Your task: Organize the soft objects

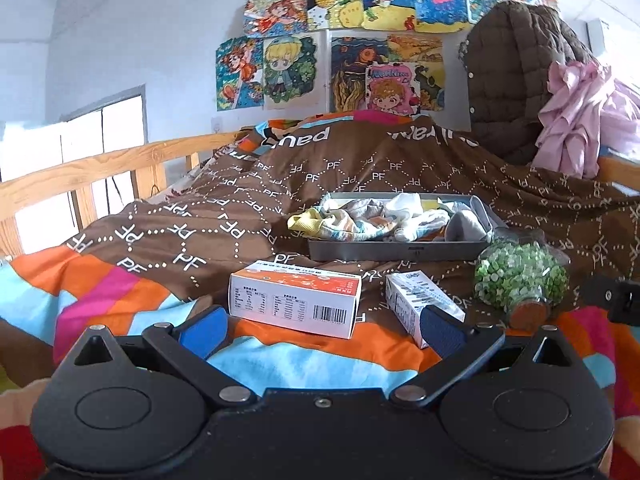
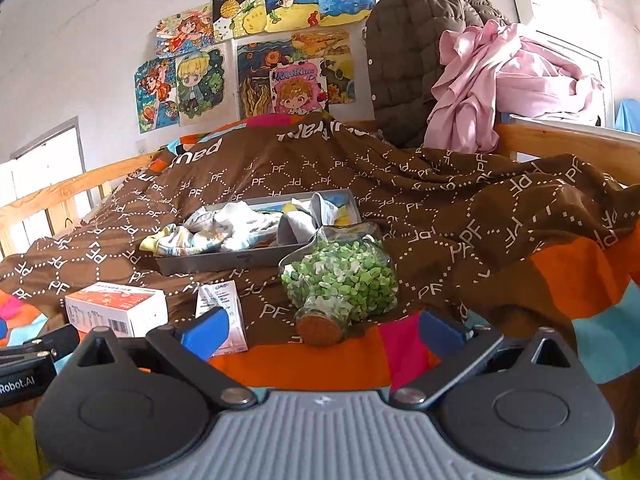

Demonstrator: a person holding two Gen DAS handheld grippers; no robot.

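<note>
Boxes come first from the left: two of them, an orange-and-white box (image 1: 294,298) and, just beside it, a small white carton (image 1: 416,300). Next lies one corked glass jar (image 2: 340,280) of green pieces, on its side. Behind these sits one grey tray (image 1: 400,249) heaped with soft socks and cloths (image 1: 372,216), one striped piece hanging over its left rim. Both the left gripper (image 1: 322,330) and right gripper (image 2: 320,330) hover spread wide, holding nothing. Everything rests on a brown patterned quilt (image 1: 224,216) over a wooden-railed bed; drawings (image 1: 344,4) cover the white wall.
</note>
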